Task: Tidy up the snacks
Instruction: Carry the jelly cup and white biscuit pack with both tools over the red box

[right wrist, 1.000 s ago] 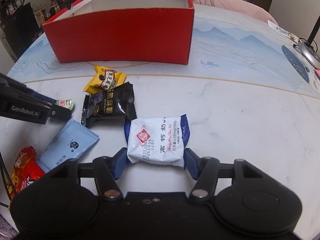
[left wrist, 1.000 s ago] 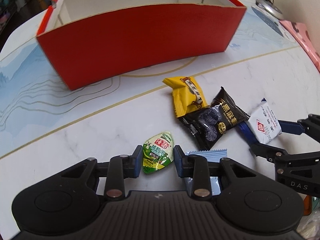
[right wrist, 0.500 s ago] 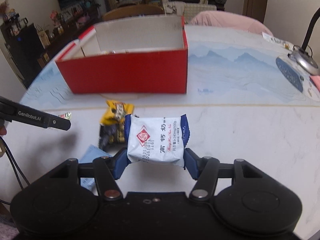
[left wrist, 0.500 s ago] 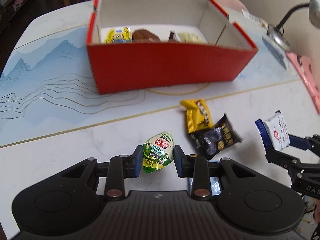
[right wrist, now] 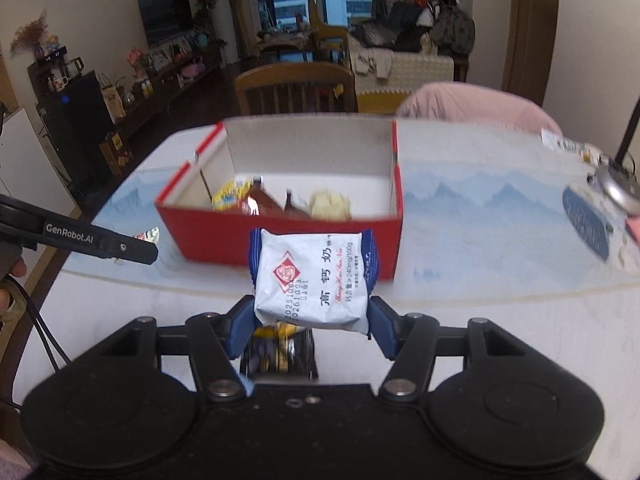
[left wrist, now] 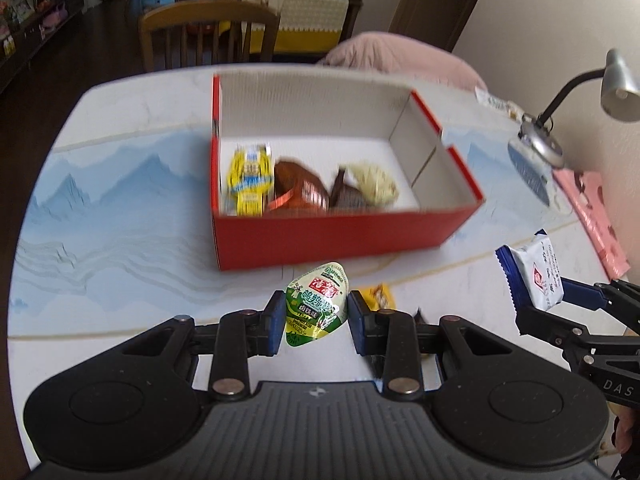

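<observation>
Since both snacks are little sealed packets, I'd guess they're light, crinkly and a bit slippery, so a squeeze across the puffy middle seems safer than grabbing a thin crimped edge.

Left wrist view first: the left gripper [left wrist: 316, 322] is clamped on a small green-and-white teardrop-shaped foil snack pack [left wrist: 316, 305], pads pressing its two sides, held up in the air short of the open red cardboard box with white inside [left wrist: 344, 236], which sits at 12 o'clock from it. Inside the box there's a yellow wrapped snack [left wrist: 250, 178], a brown wrapped one [left wrist: 298, 186] and a pale crinkly one [left wrist: 374, 186], all motion-blurred, so no labels are readable. At 3 o'clock the right gripper [left wrist: 540, 296] comes in from the edge, carrying its packet. A yellow wrapper [left wrist: 378, 296] on the white marble-look table [left wrist: 120, 312] is mostly hidden behind the finger.

Right wrist view: the right gripper [right wrist: 312, 320] is pinching a white pillow-shaped packet with blue crimped ends [right wrist: 314, 280] by its lower sides, so it feels soft-filled to me. The packet blocks part of the box front [right wrist: 208, 236]. At 6 o'clock under it a black foil packet [right wrist: 276, 354] is half covered, and the left gripper only shows as a black bar at 9 o'clock, its snack barely a sliver.
</observation>
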`<action>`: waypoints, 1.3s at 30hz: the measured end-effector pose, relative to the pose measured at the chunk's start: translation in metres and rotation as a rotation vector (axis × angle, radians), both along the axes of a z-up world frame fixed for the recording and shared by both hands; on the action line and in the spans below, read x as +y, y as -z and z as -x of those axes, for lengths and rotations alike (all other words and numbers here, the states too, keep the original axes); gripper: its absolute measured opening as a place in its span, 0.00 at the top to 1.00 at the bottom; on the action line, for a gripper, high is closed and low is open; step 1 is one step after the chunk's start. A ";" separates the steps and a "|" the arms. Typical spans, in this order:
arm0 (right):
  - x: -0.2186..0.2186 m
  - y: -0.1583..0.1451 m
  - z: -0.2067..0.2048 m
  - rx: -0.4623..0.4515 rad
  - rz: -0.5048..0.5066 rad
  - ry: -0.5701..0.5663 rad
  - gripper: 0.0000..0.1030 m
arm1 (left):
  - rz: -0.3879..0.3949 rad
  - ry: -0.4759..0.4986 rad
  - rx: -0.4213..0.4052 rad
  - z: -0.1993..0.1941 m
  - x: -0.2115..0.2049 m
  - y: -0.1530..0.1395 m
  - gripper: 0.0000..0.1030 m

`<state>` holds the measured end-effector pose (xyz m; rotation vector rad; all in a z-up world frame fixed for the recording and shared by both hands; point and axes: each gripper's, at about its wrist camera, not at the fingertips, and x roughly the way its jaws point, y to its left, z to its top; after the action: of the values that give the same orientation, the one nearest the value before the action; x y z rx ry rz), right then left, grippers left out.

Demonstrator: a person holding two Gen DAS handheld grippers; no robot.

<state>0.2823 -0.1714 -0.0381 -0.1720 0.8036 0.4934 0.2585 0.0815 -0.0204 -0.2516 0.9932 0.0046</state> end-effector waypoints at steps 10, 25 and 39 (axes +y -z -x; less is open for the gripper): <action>0.028 -0.032 -0.054 -0.077 0.003 -0.020 0.42 | -0.059 -0.022 -0.082 -0.045 0.013 -0.040 0.69; 0.066 -0.007 -0.137 -0.013 0.069 -0.032 0.42 | -0.182 -0.045 -0.026 -0.133 0.022 -0.019 0.69; 0.096 0.047 -0.184 0.099 0.175 -0.082 0.42 | -0.244 -0.031 0.136 -0.183 0.022 0.043 0.69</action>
<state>0.4661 -0.0758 -0.0849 -0.3454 0.9398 0.5113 0.4417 0.1031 -0.0638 -0.0433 1.1132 0.1724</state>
